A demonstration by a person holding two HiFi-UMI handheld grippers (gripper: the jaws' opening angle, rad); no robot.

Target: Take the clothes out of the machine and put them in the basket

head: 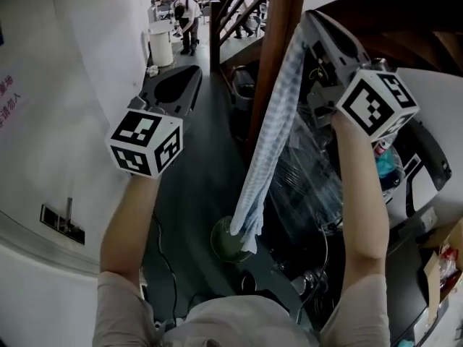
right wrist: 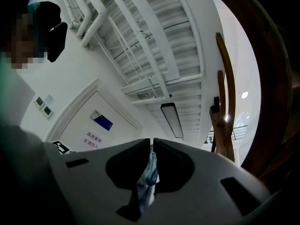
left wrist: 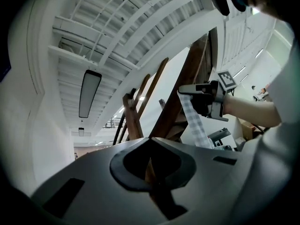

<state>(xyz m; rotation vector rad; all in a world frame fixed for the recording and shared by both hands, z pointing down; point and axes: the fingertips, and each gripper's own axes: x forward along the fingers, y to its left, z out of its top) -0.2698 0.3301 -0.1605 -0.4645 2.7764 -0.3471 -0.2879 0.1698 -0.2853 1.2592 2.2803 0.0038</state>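
A long blue-and-white checked cloth [head: 271, 143] hangs straight down from my right gripper [head: 307, 16], which is raised high and shut on the cloth's top end. In the right gripper view the cloth [right wrist: 149, 177] is pinched between the closed tips of the right gripper [right wrist: 152, 142]. My left gripper [head: 194, 71] is held up at the left, apart from the cloth, its jaws together with nothing in them. The left gripper view shows the left gripper [left wrist: 150, 138] shut, with the cloth [left wrist: 194, 121] and the right gripper [left wrist: 187, 90] off to the right. A round greenish container [head: 228, 238] sits below the cloth's lower end.
A brown wooden stair post [head: 278, 42] rises just behind the cloth. Dark machine parts and clear plastic wrap [head: 311, 179] fill the right side. A white wall [head: 58, 85] stands at the left. A white bin [head: 160, 43] and people [head: 187, 13] are far back.
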